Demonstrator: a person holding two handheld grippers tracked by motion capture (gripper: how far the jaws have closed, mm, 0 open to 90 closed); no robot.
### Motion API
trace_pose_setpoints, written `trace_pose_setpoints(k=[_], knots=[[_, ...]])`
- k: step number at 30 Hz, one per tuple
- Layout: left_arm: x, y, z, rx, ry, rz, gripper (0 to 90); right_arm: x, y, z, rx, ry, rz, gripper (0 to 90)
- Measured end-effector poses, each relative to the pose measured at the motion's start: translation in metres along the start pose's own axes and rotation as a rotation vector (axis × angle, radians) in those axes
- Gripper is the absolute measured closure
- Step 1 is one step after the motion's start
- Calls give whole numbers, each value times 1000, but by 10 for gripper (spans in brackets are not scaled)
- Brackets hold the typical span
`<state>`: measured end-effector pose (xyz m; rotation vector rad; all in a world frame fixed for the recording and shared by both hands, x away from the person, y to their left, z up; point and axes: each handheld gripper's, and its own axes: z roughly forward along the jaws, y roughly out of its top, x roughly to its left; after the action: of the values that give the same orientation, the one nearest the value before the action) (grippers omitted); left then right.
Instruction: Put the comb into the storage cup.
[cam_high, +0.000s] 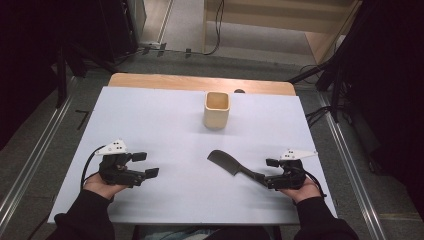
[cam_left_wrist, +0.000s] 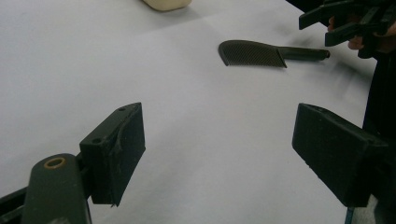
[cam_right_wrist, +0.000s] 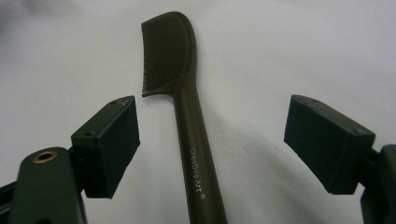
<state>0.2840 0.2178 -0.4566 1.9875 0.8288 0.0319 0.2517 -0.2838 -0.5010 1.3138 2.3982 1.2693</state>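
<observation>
**Comb lies between spread jaws, ready to be taken by the handle**

At the left of the white table (cam_high: 165, 200), the left gripper (cam_high: 146, 165) rests in the person's hand with its jaws spread wide and nothing between them, well apart from the work. Toward the middle and farther back stands a cream square cup (cam_high: 217, 109), upright and open at the top. Right of centre lies the dark comb (cam_high: 229, 162), flat on the table, its toothed head pointing toward the cup and its handle running back into the right gripper (cam_high: 267, 172). In the right gripper view the handle (cam_right_wrist: 196, 154) passes between the two released jaws, touching neither.

The comb looks light, stiff and thin, with a smooth handle that may slip or pivot under a loose pinch. The fine teeth (cam_right_wrist: 161, 53) seem the fragile part, so the best hold is probably across the mid-handle, squarely.
</observation>
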Motion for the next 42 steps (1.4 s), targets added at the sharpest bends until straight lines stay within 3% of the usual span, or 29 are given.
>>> trace_pose_setpoints(k=[6,13,19,33,35,42], knots=[[1,1,0,-4,-1,0,180,0,-3,4,27,-24,-23,163],[1,2,1,-4,-3,1,180,1,-8,10,75,-24,-37,163],[2,3,2,-3,-1,2,180,2,-12,14,105,-27,-76,180],[1,3,2,-4,3,0,180,10,-22,15,74,-94,-210,245],[1,3,2,-5,3,-1,180,11,-23,15,68,-102,-233,271],[1,3,2,-4,3,1,181,12,-23,14,64,-86,-232,458]])
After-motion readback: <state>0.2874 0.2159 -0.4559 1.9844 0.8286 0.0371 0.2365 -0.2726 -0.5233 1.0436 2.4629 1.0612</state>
